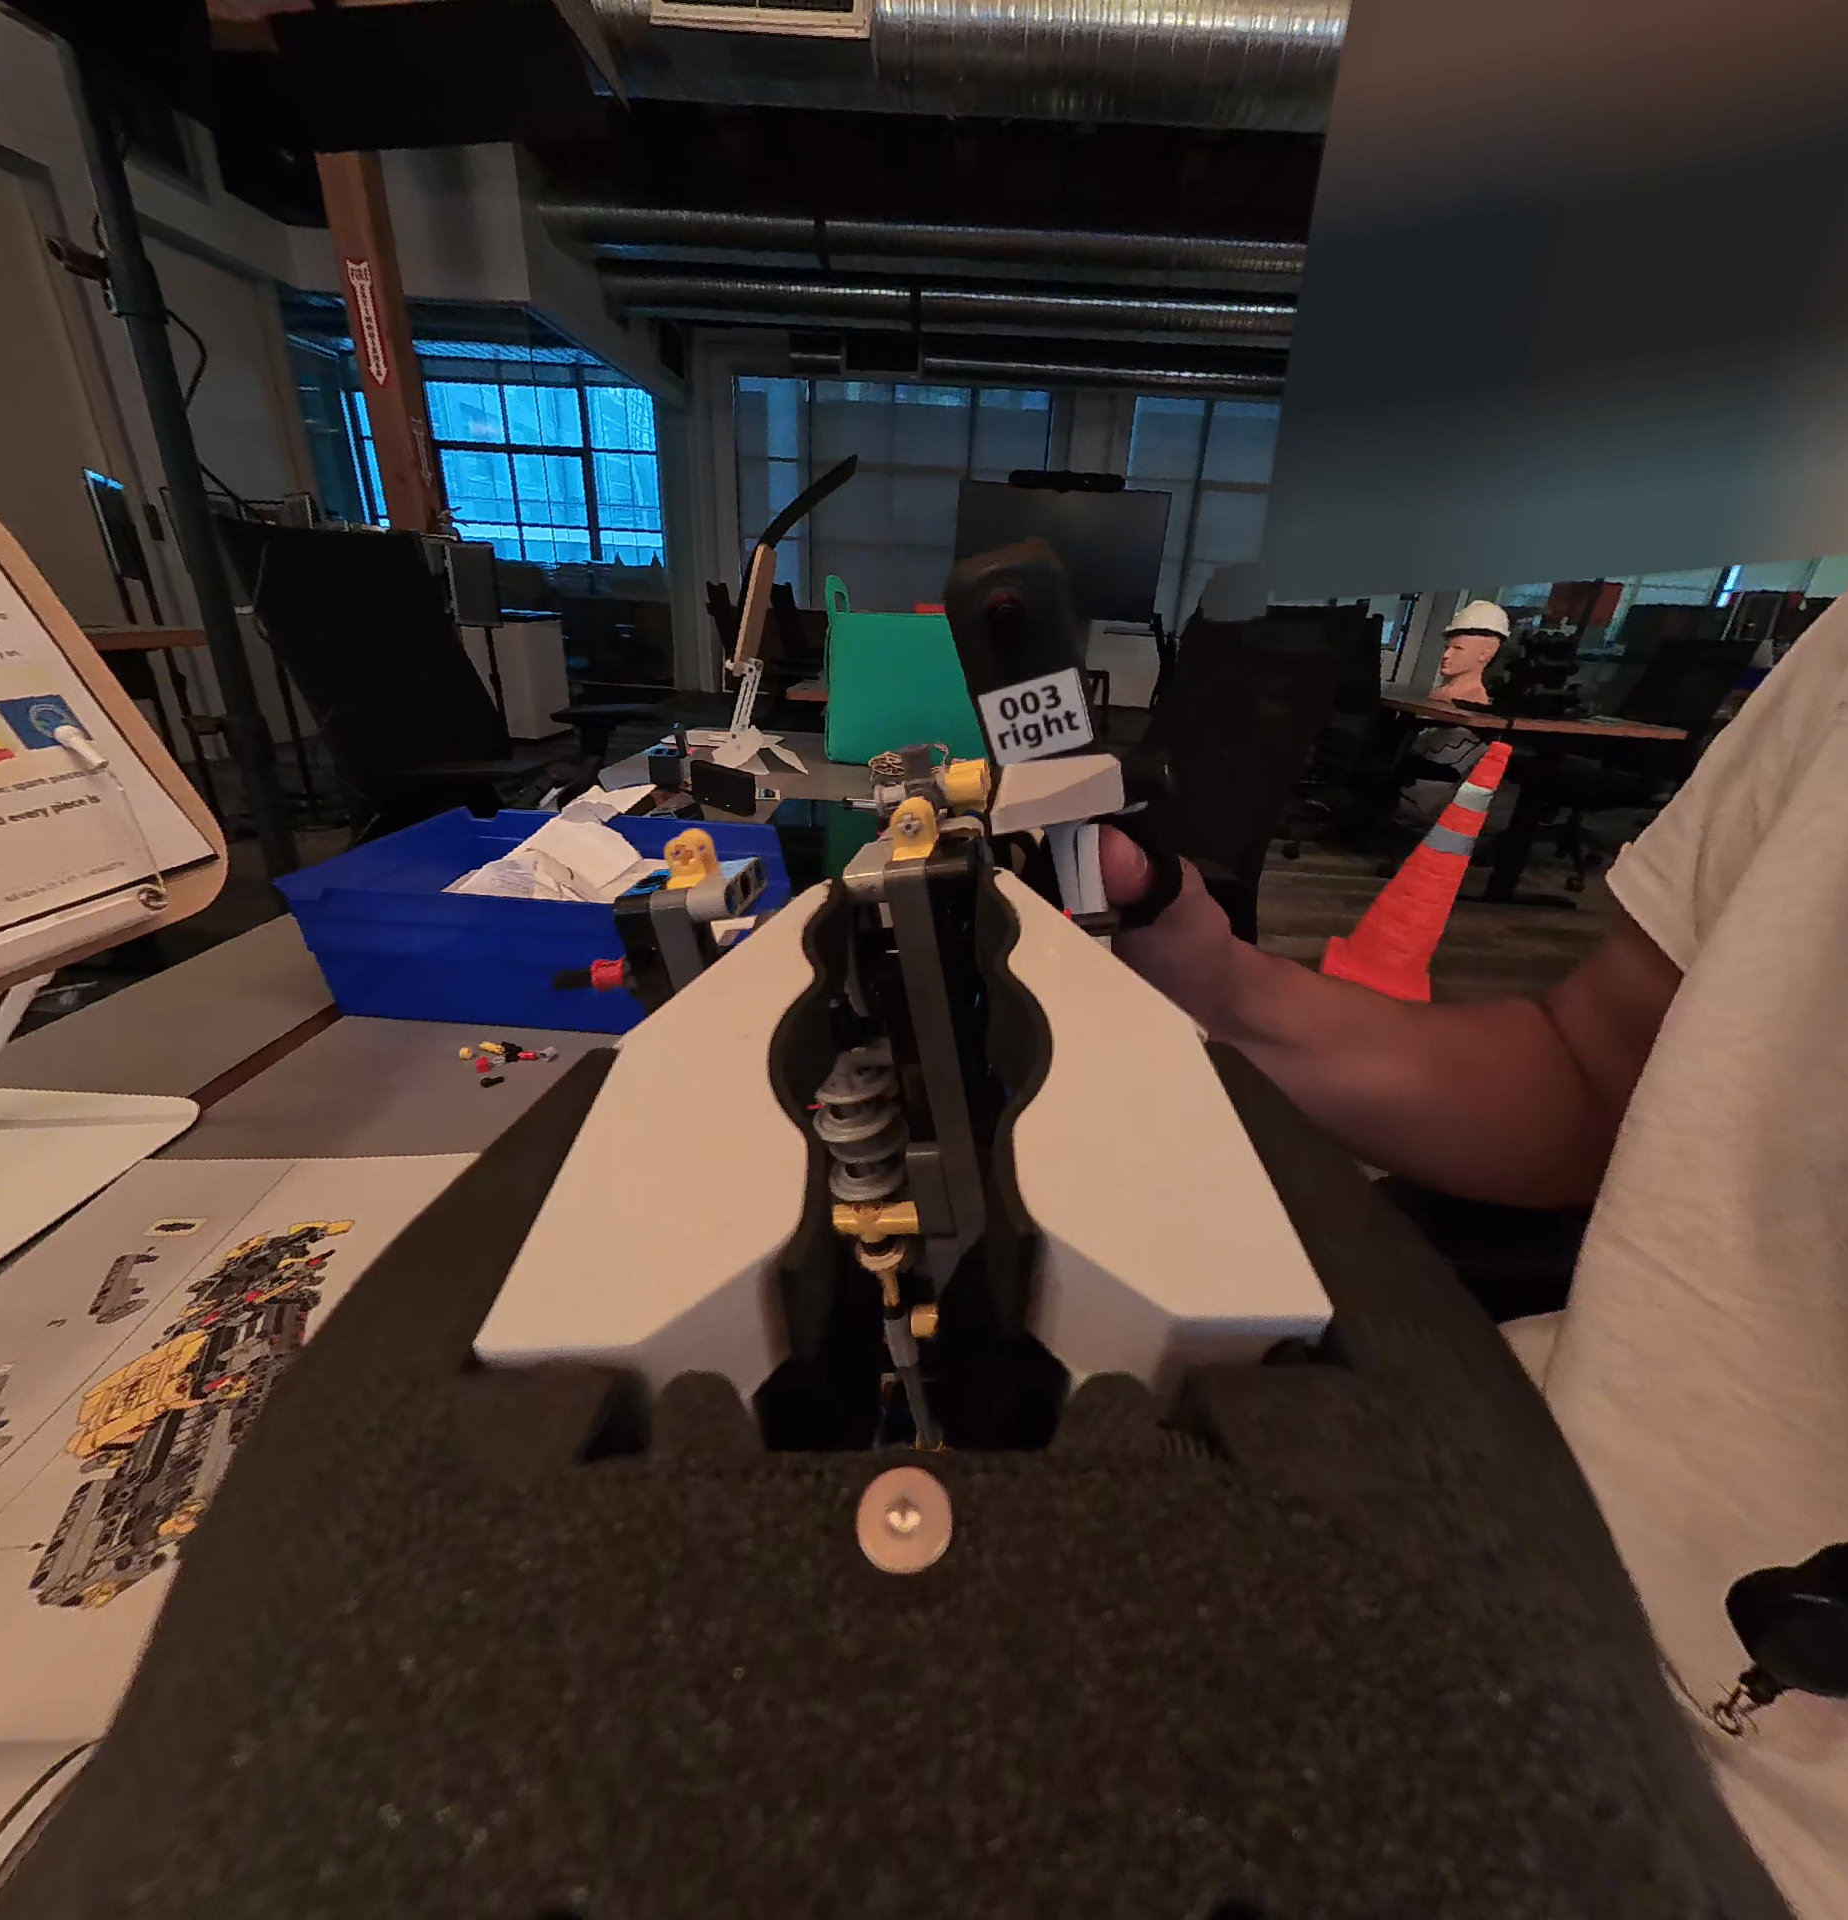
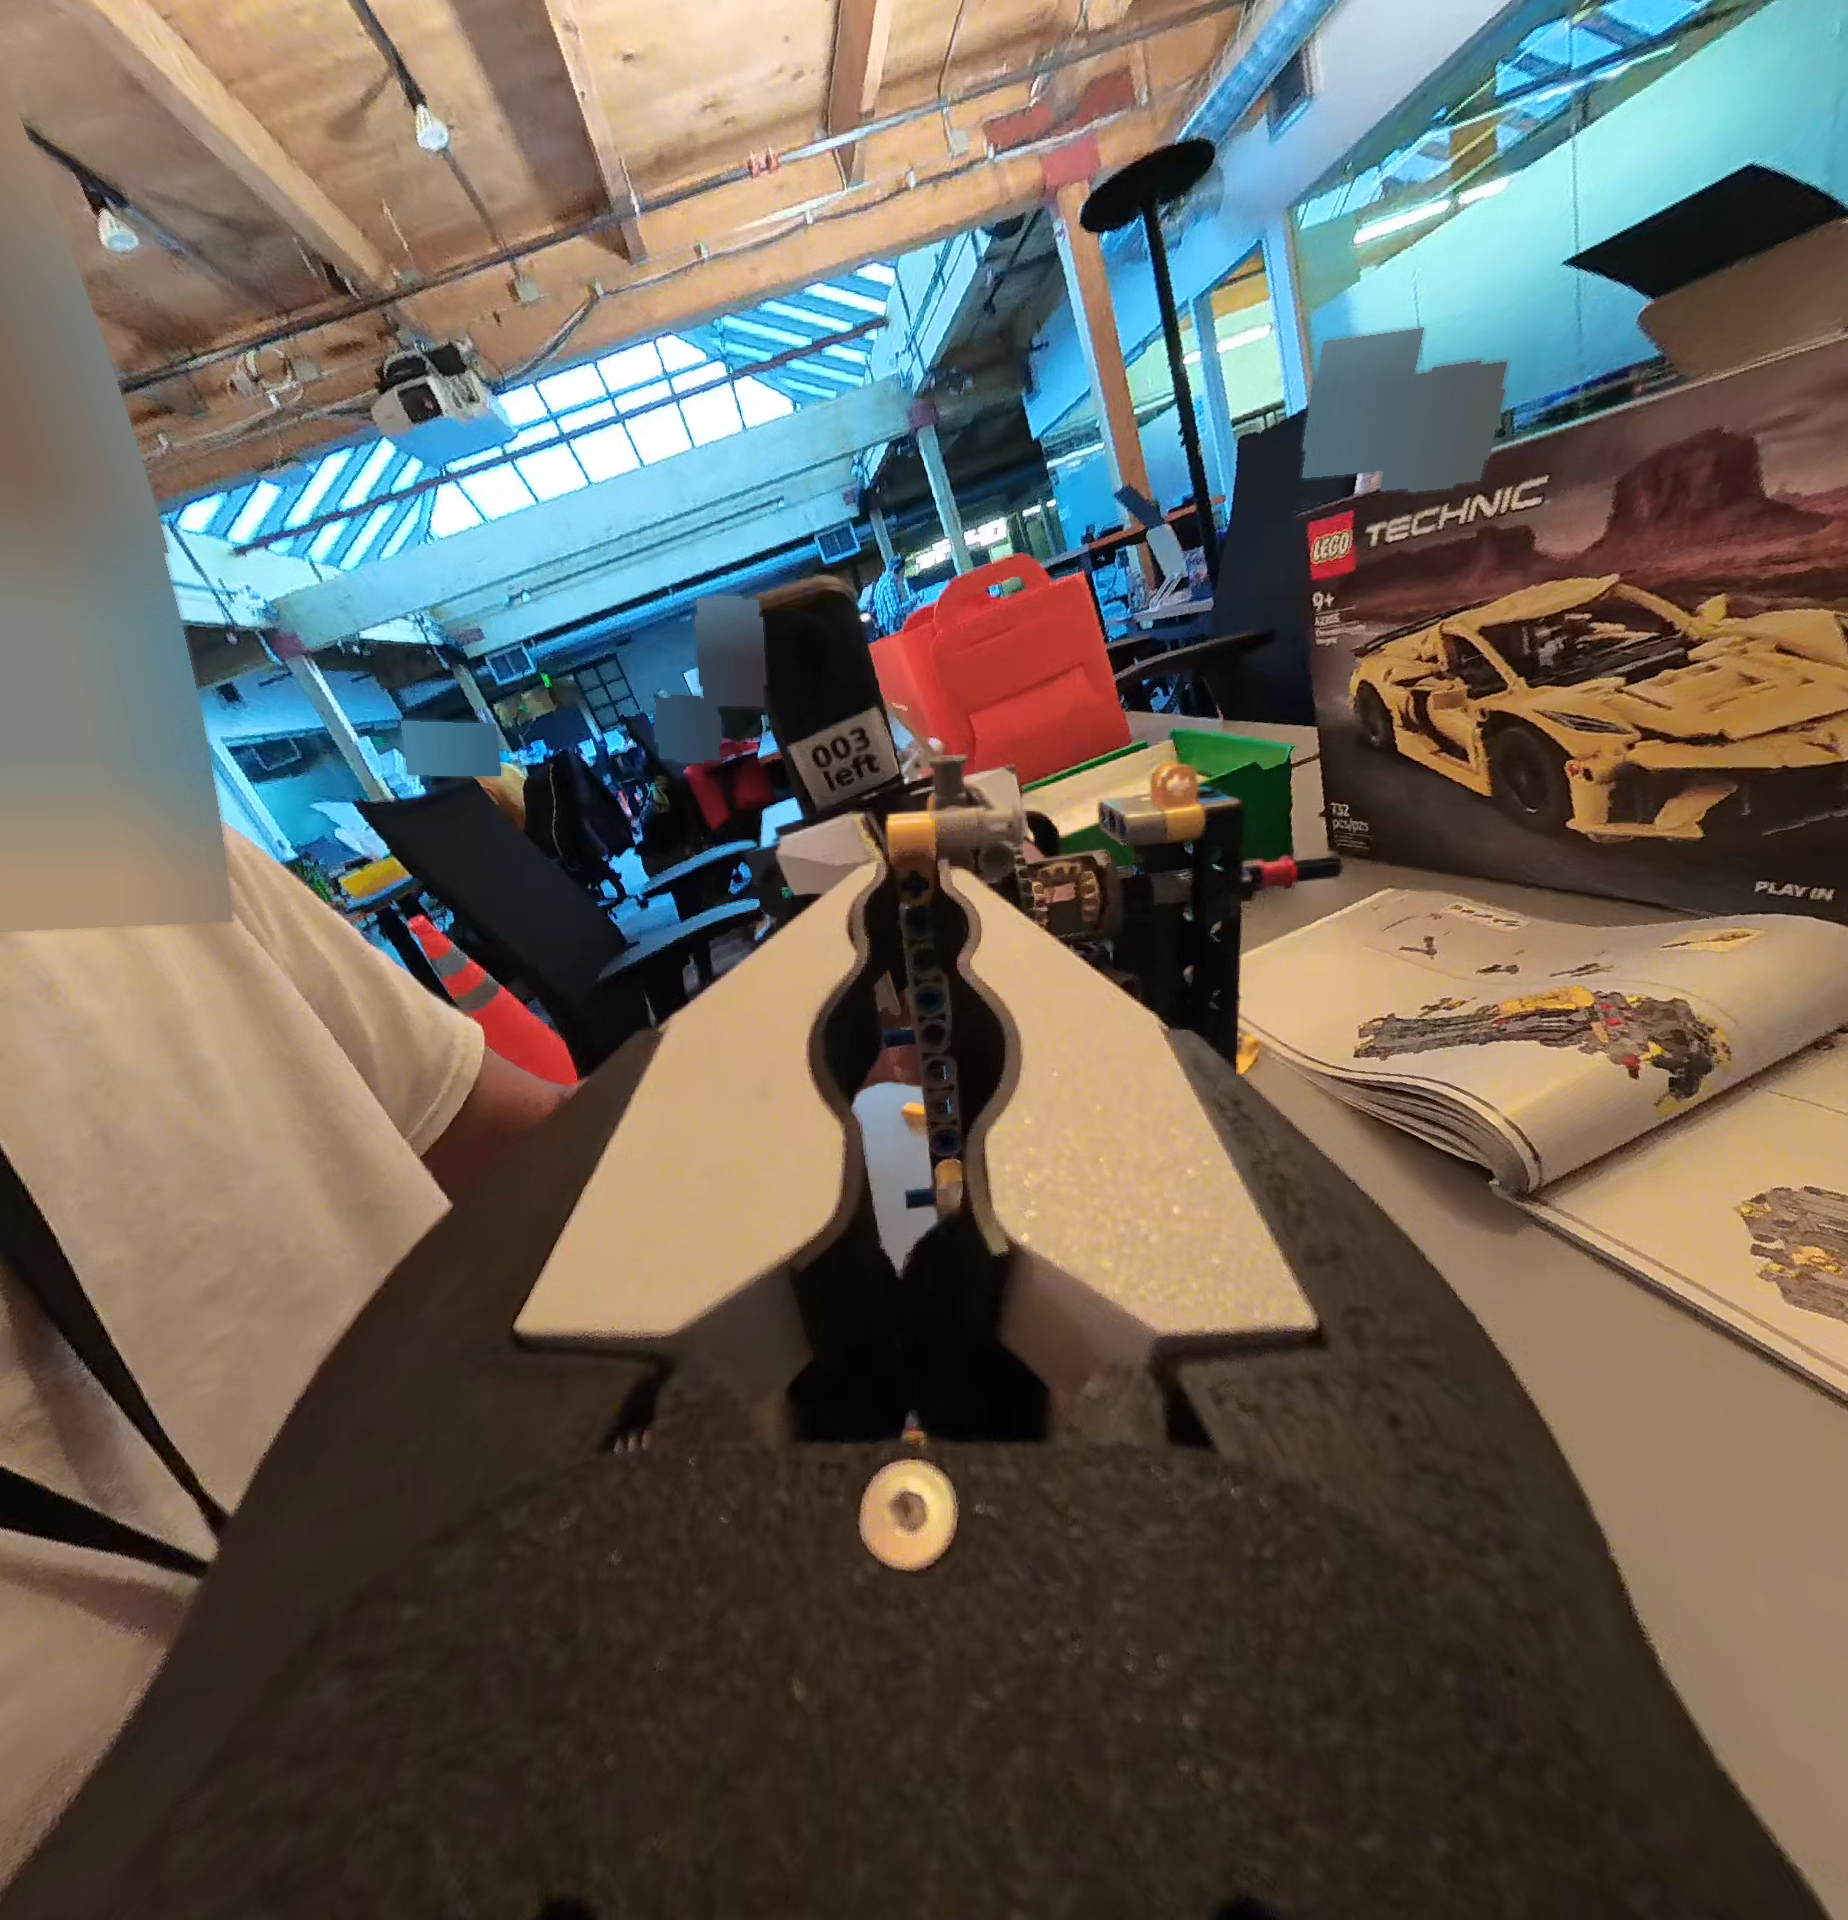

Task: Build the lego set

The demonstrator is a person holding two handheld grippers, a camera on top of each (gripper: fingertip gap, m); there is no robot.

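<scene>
My left tool (image 1: 904, 904) is pressed together on the lego assembly (image 1: 889, 1122), pinching the dark frame that carries the grey spring and yellow connectors, and holds it up off the desk (image 1: 307, 1081). My right tool (image 2: 915, 883) is pinched on a slim dark beam (image 2: 930, 1039) of the same assembly, its yellow-capped end just proud of the fingertips. Both tools meet nose to nose at the top of the build, beside the small grey and yellow joint (image 2: 967, 826).

The step in hand appears to be seating or aligning a part at that joint. To do it well, I should keep the left grip still as an anchor, push with the right tool straight along the pin's axis, and avoid twisting, which could spring the frame apart.

Reference aids: the open instruction booklet (image 2: 1585, 1029) lies on the desk to my right, the set's box (image 2: 1585, 686) behind it; loose pins (image 1: 504, 1058) sit near the blue bin (image 1: 411, 935).
</scene>
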